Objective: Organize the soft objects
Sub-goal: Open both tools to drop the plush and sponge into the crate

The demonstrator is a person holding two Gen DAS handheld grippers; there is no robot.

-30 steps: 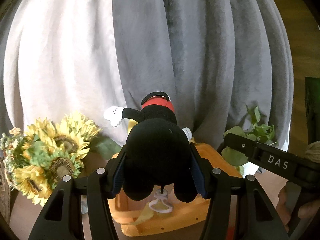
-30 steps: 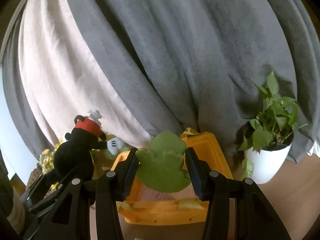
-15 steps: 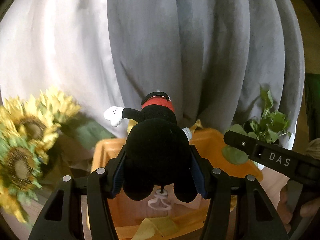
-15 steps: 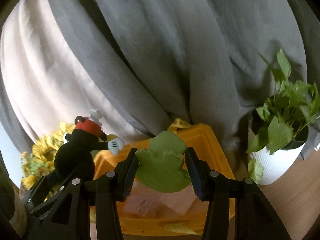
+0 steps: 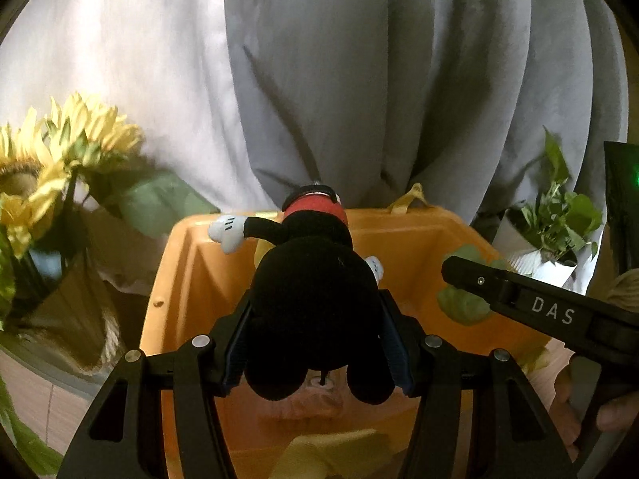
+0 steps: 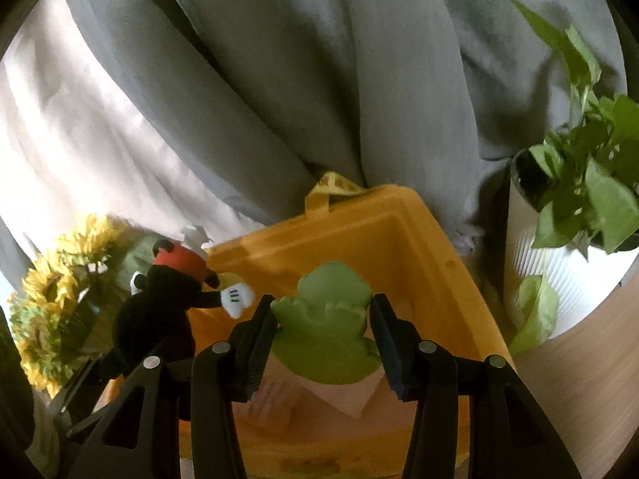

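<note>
Left gripper (image 5: 315,343) clamped on black mouse plush (image 5: 315,299), plush sticking forward past pads. Right gripper (image 6: 323,343) clamped on green frog plush (image 6: 325,323). Orange bin (image 5: 191,263) directly ahead and below both, pale soft items already on bottom. Lower until plush sits inside walls, then let go. Keep grippers apart, side by side. Avoid sunflowers (image 5: 60,151) out left, potted plant (image 6: 571,207) out right.

Open orange bin (image 6: 435,247) between sunflowers (image 6: 52,291), plant (image 6: 575,183)
</note>
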